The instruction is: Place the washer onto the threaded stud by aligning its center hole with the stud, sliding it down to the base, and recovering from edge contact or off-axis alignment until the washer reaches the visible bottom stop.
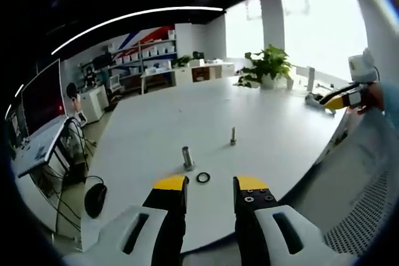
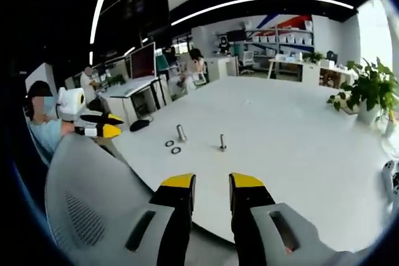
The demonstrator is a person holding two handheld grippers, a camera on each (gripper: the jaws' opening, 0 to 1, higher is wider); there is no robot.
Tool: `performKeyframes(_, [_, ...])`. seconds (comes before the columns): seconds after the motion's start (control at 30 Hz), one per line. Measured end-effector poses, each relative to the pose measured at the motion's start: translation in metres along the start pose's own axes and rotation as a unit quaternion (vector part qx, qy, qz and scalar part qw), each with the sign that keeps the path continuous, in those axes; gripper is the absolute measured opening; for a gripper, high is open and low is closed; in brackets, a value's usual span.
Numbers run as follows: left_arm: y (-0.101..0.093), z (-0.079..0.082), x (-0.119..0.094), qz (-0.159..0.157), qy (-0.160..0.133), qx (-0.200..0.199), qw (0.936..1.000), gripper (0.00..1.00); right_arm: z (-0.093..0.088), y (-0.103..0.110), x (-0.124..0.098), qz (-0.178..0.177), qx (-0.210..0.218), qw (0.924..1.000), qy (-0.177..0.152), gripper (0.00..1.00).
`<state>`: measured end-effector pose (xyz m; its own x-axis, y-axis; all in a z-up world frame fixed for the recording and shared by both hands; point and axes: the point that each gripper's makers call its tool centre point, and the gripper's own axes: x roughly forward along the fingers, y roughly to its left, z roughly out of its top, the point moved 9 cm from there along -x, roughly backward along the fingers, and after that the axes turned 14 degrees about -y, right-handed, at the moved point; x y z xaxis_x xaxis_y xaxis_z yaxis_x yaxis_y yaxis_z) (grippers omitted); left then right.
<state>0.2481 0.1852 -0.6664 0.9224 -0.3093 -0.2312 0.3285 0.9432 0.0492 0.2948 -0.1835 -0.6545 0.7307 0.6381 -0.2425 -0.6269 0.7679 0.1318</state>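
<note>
On the white table (image 1: 268,141) a black washer (image 1: 203,177) lies flat, just right of a thick threaded stud (image 1: 187,157) that stands upright. A thinner stud (image 1: 233,136) stands farther back. My left gripper (image 1: 211,185) hovers at the table's near edge, open and holding nothing, with the washer just beyond its yellow tips. In the right gripper view, two washers (image 2: 169,143) (image 2: 176,150) lie beside the thick stud (image 2: 181,133), and the thin stud (image 2: 222,142) is to their right. My right gripper (image 2: 212,182) is open and holding nothing, well short of them.
A grey mesh chair back (image 2: 93,204) stands between my right gripper and the table. The left gripper (image 2: 103,126) shows at the left, the right gripper (image 1: 340,99) at the far right edge. A potted plant (image 1: 269,66) stands at the table's far end. Desks, monitors and several people are beyond.
</note>
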Motion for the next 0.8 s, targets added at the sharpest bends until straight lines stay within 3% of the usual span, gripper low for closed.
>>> performKeyframes(0.4, [-0.001,-0.001,0.000,-0.009,0.011,0.004,0.9999,0.28,-0.019,0.019,0.000,-0.018,-0.011,0.9998,0.007,0.25])
performKeyframes(0.57, [0.000,-0.002,0.001,-0.016,0.017,0.003,0.9997,0.28,-0.020,0.018,0.002,-0.019,-0.018,0.9996,0.007,0.25])
performKeyframes(0.8, [-0.002,-0.005,0.003,-0.032,0.035,-0.001,0.9989,0.29,-0.025,0.016,0.003,-0.030,-0.018,0.9987,0.036,0.24])
